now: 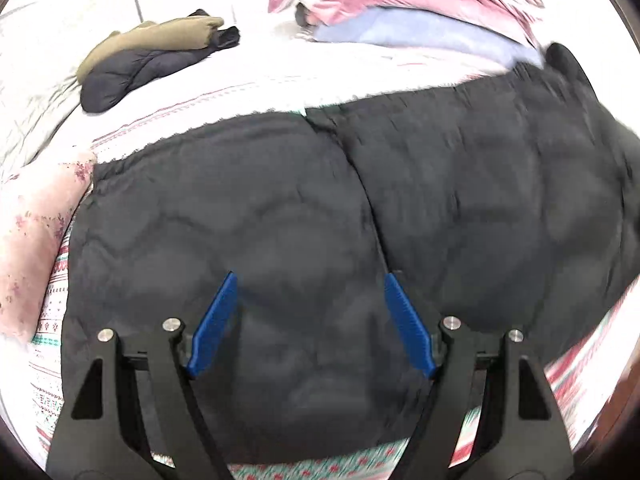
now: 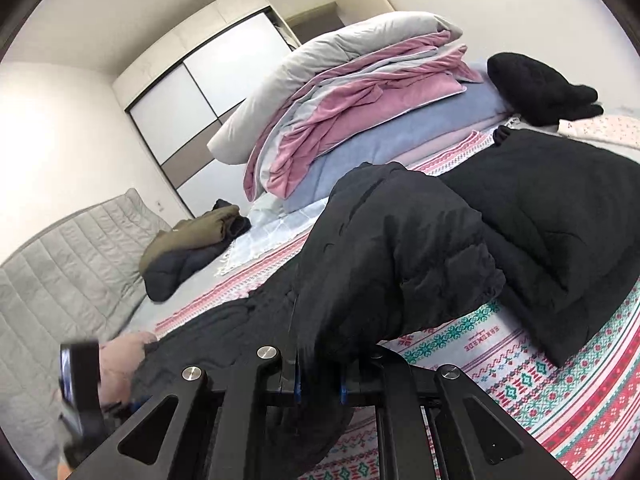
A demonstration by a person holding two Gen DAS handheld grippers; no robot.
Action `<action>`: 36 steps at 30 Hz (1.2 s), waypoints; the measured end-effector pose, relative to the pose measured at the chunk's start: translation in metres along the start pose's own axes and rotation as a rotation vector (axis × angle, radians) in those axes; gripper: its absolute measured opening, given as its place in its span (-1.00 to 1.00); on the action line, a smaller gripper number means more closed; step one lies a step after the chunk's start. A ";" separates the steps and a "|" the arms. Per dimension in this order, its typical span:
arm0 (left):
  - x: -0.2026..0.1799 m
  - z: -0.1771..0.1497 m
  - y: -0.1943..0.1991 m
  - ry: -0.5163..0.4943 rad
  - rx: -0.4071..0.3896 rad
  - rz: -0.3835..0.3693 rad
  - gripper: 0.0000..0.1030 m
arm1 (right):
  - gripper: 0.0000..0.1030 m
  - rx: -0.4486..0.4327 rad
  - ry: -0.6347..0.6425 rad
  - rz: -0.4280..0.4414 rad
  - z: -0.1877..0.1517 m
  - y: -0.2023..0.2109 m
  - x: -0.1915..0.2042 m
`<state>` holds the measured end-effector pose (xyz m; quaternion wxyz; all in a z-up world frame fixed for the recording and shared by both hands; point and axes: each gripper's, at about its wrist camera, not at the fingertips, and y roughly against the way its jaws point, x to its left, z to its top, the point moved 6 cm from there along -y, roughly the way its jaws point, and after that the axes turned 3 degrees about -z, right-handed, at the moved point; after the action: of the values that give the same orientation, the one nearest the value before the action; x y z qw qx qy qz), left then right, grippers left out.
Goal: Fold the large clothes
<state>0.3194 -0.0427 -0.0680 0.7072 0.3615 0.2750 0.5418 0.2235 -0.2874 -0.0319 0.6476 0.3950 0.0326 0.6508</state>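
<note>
Black puffer jacket (image 1: 280, 208) spread flat on the bed (image 1: 52, 292), long axis running left-right. Right tool (image 2: 319, 376) clamps a lifted sleeve or edge. Left tool (image 1: 310, 320) gaping, empty, directly above jacket's body.

bed (image 2: 520, 392) | blk jacket (image 1: 280, 208) | folded clothes (image 1: 152, 60) | blanket pile (image 2: 360, 100)

Jacket (image 1: 280, 220) on bedspread (image 1: 52, 292), bedding pile (image 1: 400, 4) behind

black jacket (image 1: 248, 208) — red-green patterned bedspread (image 2: 560, 392)
</note>
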 end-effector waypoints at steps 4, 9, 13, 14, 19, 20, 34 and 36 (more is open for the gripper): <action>-0.011 0.026 -0.037 -0.072 0.090 0.115 0.48 | -0.78 0.008 -0.020 0.005 0.002 -0.001 -0.005; -0.020 0.034 -0.095 -0.064 0.217 0.131 0.49 | -0.78 0.012 -0.033 0.026 0.005 0.000 -0.006; -0.023 0.029 -0.099 -0.083 0.205 0.166 0.50 | -0.78 -0.001 0.009 0.054 0.005 0.003 0.006; -0.022 0.029 -0.100 -0.079 0.206 0.161 0.50 | -0.78 -0.005 0.024 0.053 0.005 0.003 0.010; -0.018 0.026 -0.076 -0.038 0.205 0.093 0.49 | -0.78 -0.028 0.065 0.051 0.005 0.008 0.019; -0.015 0.024 -0.067 -0.028 0.190 0.077 0.49 | -0.78 -0.024 0.054 0.055 0.006 0.007 0.017; -0.050 -0.073 -0.021 -0.154 0.183 -0.027 0.49 | -0.78 -0.005 0.042 0.059 0.004 0.003 0.016; -0.047 -0.073 -0.006 -0.133 0.165 -0.046 0.49 | -0.78 -0.016 0.057 0.041 0.004 0.004 0.018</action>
<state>0.2534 -0.0731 -0.1161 0.7041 0.4472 0.2792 0.4757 0.2248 -0.2747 -0.0184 0.6361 0.3715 0.0377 0.6752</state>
